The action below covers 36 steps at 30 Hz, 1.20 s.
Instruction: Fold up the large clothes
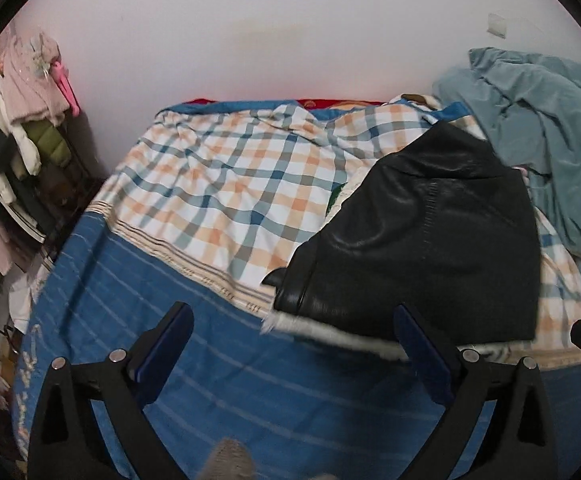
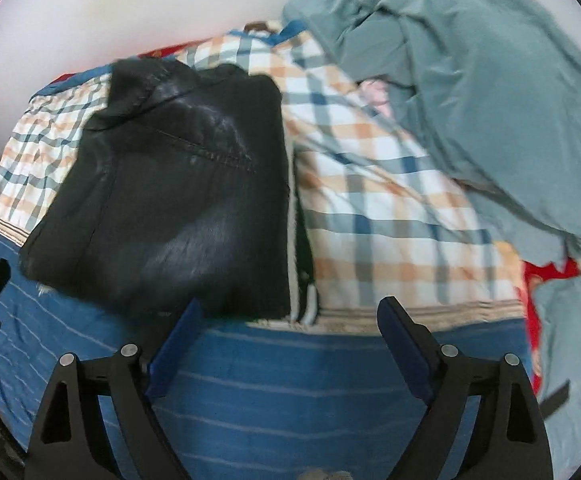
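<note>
- Bed (image 1: pixel 218 364): blue striped cover at the near edge, a checked sheet (image 1: pixel 226 184) spread over the far part up to the wall. Everything below lies on it.
- Teal garment (image 2: pixel 486 104): a big crumpled heap at the far right of the bed, unfolded, well apart from both tools. Judged to be the likely next piece to fold.
- Black jacket (image 1: pixel 426 240): leather look, pale fleece trim showing along its near hem. It lies as a compact, roughly rectangular bundle on the checked sheet, near hem just over the blue cover. Long axis runs from near edge toward the wall. Judged already folded, or close to it.
- Key relation: in the left wrist view the jacket sits ahead and to the right of the left tool (image 1: pixel 294 344); in the right wrist view (image 2: pixel 154 200) it sits ahead and to the left of the right tool (image 2: pixel 290 332). So the jacket lies between the 2 tools, near hem just beyond both sets of tips.
- Nearer side: the left tool's right finger overlaps the fleece hem in its view; contact cannot be told. The right tool is the nearer to the teal heap.
- Tool state: both released, fingers spread wide, nothing between them.
- Clothes rack (image 1: pixel 30 128): far left, off the bed, not part of this step.
</note>
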{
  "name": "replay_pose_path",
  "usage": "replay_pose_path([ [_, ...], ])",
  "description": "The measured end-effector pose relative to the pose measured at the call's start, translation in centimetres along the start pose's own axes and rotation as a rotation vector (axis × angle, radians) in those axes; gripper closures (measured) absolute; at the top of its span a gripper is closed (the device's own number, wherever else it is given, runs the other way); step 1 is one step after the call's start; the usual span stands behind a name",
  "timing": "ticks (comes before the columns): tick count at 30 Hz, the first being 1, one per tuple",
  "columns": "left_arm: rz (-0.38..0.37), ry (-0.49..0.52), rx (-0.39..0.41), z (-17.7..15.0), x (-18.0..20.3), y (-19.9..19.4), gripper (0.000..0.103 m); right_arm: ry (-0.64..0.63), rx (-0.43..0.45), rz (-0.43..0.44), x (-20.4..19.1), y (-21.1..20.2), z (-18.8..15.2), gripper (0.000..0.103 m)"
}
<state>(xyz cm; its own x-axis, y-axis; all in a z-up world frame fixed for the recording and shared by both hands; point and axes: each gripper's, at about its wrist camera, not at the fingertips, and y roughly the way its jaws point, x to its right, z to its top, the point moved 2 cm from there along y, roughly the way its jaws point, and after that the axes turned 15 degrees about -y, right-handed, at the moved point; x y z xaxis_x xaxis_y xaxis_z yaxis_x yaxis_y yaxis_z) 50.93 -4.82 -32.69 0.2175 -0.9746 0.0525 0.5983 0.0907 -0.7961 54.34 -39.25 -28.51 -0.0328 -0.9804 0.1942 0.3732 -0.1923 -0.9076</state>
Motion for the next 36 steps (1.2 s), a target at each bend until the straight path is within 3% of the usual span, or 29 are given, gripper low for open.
replay_pose_path([
  [4, -0.023, 0.036, -0.003, -0.6, -0.7, -5.8, 0.001, 0.013, 0.05, -0.07, -0.9, -7.3, -3.3, 0.011],
  [12, -0.106, 0.067, 0.024, -1.8, -2.8, -19.0, 0.001, 0.075, 0.113, -0.108, -1.9, -22.8, -9.4, 0.011],
  [21, -0.121, 0.058, 0.062, -2.4, -5.8, -30.8, 0.001, 0.099, 0.214, -0.129, -1.9, -39.0, -15.2, 0.011],
  [28, -0.128, 0.042, 0.13, -2.8, -7.5, -38.1, 0.001, 0.07, 0.305, -0.125, -1.8, -49.4, -19.1, 0.011],
  [36, -0.15, 0.031, 0.173, -3.6, -8.7, -42.8, 0.001, 0.052, 0.383, -0.139, -1.8, -57.1, -23.1, 0.011],
])
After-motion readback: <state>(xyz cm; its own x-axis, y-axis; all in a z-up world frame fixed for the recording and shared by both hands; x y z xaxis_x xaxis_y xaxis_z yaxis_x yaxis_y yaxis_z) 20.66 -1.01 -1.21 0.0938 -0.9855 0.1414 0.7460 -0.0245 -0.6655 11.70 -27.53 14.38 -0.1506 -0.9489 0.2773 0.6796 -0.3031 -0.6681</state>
